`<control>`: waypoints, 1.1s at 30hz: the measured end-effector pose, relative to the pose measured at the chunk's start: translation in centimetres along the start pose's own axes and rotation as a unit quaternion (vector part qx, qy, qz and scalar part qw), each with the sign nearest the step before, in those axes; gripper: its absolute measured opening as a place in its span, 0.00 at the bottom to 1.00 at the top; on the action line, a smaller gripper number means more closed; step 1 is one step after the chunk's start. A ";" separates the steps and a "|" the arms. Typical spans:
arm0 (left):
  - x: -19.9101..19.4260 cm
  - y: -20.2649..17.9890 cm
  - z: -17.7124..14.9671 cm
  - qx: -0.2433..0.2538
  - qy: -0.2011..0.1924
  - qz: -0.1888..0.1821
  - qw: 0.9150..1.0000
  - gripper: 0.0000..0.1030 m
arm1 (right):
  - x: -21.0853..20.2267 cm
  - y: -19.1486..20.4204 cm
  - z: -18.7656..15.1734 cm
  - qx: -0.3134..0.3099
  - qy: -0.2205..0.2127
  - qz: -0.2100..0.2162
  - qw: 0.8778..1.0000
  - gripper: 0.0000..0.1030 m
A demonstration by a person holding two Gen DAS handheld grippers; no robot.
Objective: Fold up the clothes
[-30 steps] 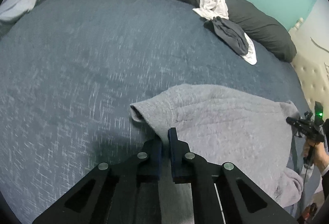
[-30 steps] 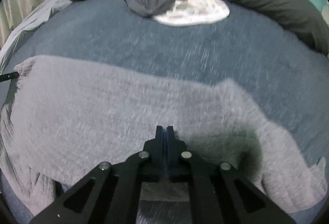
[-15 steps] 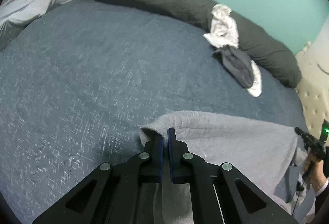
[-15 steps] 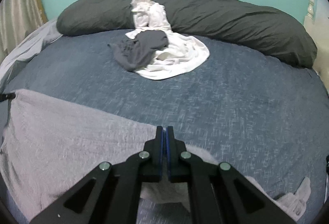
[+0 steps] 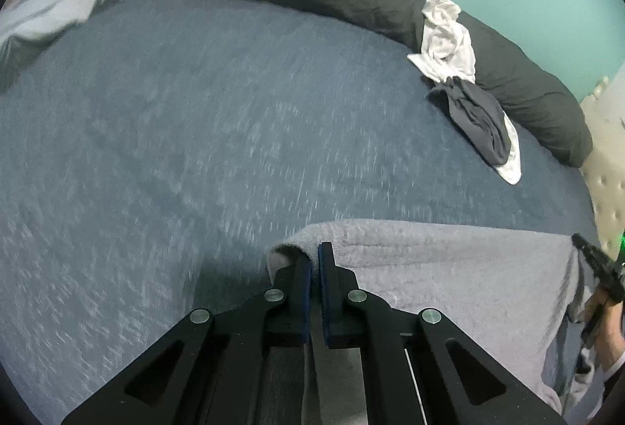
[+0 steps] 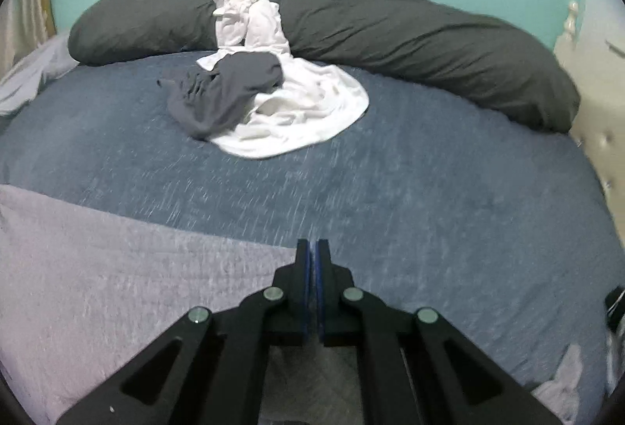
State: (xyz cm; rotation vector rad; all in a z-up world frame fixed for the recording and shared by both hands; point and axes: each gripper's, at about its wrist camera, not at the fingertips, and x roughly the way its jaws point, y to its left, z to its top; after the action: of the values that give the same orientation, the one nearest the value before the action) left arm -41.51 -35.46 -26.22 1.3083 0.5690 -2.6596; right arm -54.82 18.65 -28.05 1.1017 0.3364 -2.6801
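We hold the left gripper (image 5: 315, 261) with its jaws pinched shut on a folded corner of the grey garment (image 5: 449, 280), which spreads over the near edge of the bed (image 5: 195, 151) toward its right side. Our right gripper (image 6: 312, 257) has its jaws pressed together at the garment's other top corner, where the cloth's edge meets them; the grey fabric (image 6: 117, 276) stretches away to its left. From the left wrist view we see that right gripper (image 5: 601, 268) at the garment's far end, with our hand (image 5: 605, 319) behind it. Beyond the garment lies bare blue bedcover. Farther on, toward the far edge of the bed, a dark garment (image 6: 222, 93) lies on a crumpled white one (image 6: 308, 112), both against a long dark pillow (image 6: 410, 34) along that edge.
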 end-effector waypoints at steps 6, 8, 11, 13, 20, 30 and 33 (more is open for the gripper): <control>0.6 -1.3 1.7 0.002 -0.003 -0.009 1.000 0.04 | -0.1 -1.3 2.5 0.013 -0.021 -0.035 0.999 0.02; 1.6 -1.5 1.5 0.002 0.011 -0.008 1.000 0.04 | 0.6 -1.3 2.5 0.012 -0.010 -0.041 0.999 0.02; 3.1 -1.8 1.1 0.001 0.031 -0.007 0.999 0.05 | 2.2 -0.7 1.4 0.007 0.027 -0.026 0.999 0.02; 3.8 -1.7 0.8 -0.003 0.048 -0.011 0.999 0.06 | 2.9 -0.3 0.6 0.008 0.045 -0.004 0.999 0.02; -0.9 -0.1 -1.7 0.000 0.046 -0.033 0.998 0.17 | -0.7 -1.4 -1.2 0.072 0.031 0.045 0.996 0.26; -7.8 1.2 -13.3 0.026 0.090 -0.076 0.993 0.18 | -12.2 0.1 -7.7 0.095 0.048 0.192 0.976 0.38; -8.7 1.9 -15.9 0.006 0.099 -0.088 0.991 0.25 | -14.6 2.2 -10.3 0.054 0.076 0.223 0.970 0.38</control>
State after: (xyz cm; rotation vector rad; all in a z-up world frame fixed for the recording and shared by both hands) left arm -23.92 -31.60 -28.76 1.6099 0.7268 -2.6890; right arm -37.26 21.36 -25.06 1.2450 -0.0360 -2.2457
